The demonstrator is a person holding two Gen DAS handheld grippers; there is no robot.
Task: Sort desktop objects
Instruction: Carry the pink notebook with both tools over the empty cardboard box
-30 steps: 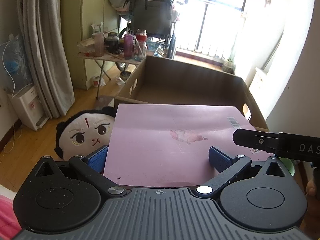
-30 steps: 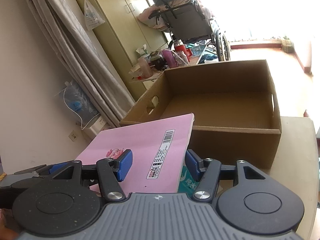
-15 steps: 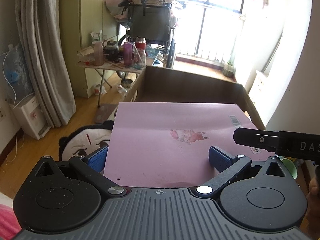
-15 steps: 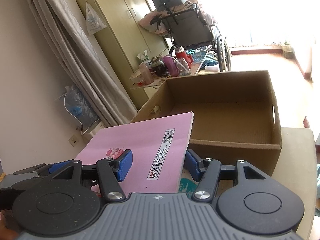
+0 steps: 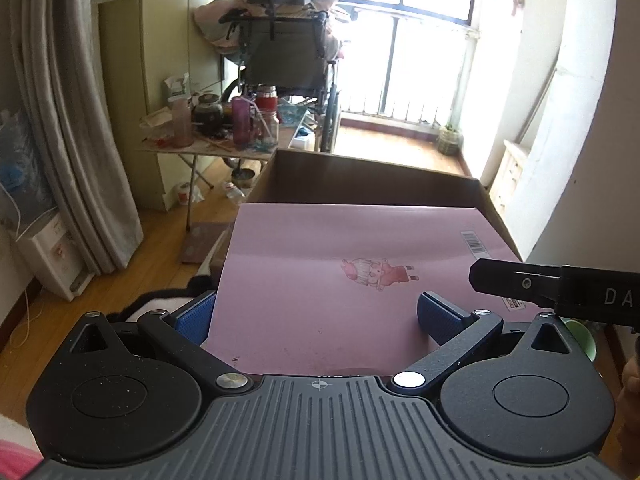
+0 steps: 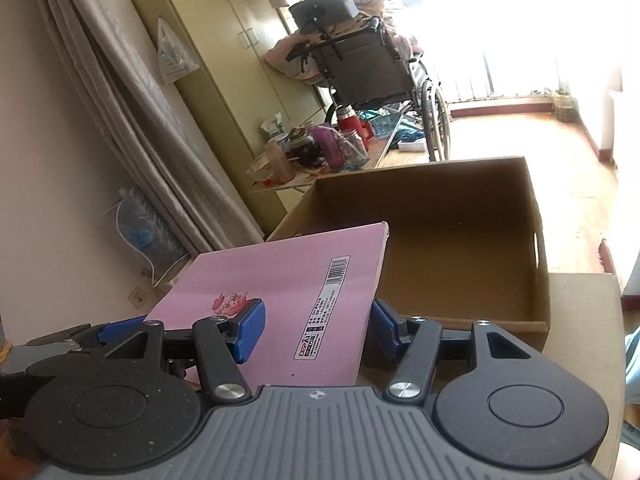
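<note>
A flat pink book with a barcode and a small cartoon print hangs in the air, gripped from both sides. My left gripper is shut on its near edge, one blue pad on the top face and the other at the left edge. My right gripper is shut on the book's right edge, near the barcode. Its black finger shows in the left wrist view. An open, empty cardboard box stands just beyond the book, whose far edge overlaps the near rim.
A plush doll lies below the book, mostly hidden. A green cup sits low on the right. The box rests on a beige table. Behind it stand a cluttered folding table, a wheelchair, curtains and a cabinet.
Both grippers have carried the pink book up and forward toward the box. The doll's face, plain before, is now covered by the book. The grips are unchanged.
</note>
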